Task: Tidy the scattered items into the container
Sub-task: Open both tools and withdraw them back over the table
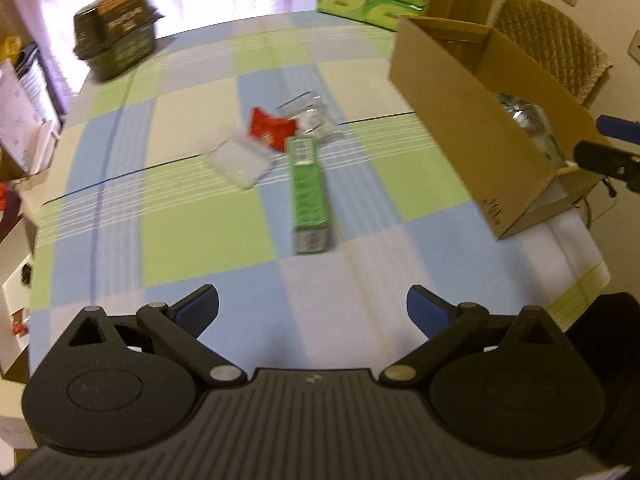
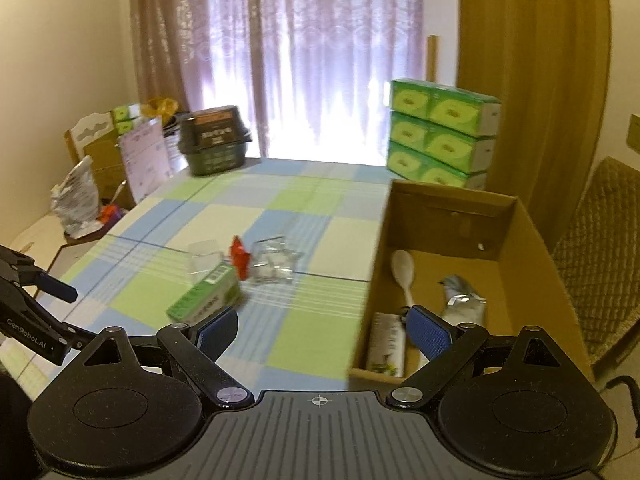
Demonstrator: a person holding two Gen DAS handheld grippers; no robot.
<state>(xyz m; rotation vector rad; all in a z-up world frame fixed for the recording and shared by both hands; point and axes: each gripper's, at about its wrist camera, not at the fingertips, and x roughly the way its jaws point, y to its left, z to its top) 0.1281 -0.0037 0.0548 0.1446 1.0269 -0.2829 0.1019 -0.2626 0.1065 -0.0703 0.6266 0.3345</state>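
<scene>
Ahead of the left gripper (image 1: 313, 308), whose fingers (image 1: 198, 306) stand spread wide with nothing between them, the long green box (image 1: 310, 192) lies flat on the checked desk (image 1: 200, 232), its near end pointing almost straight back into the gap; that lie suggests it is the next thing to be taken, since the fingers would only need to go forward and straddle its narrow width. Beyond its far end, touching or nearly so, sit a red packet (image 1: 272, 128), a flat clear lid or tray (image 1: 240, 160) to the left and a crumpled clear plastic container (image 1: 310, 114) behind. The right gripper (image 2: 322, 330) hangs with its fingers likewise apart and empty, the right-hand pad over the near corner of the cardboard box (image 2: 448, 200), which stands to the right of the clutter and serves as the container. Inside it lie a pale spoon (image 2: 404, 274), a silvery tube (image 2: 464, 300) and a printed packet (image 2: 388, 344), partly covered by the blue pad. Motion blur smears the clear plastic pieces, so their exact shapes and whether they overlap cannot be told. From the left wrist the box's interior is mostly walled off, only a glint of foil showing. The far desk edge washes out in window glare.
</scene>
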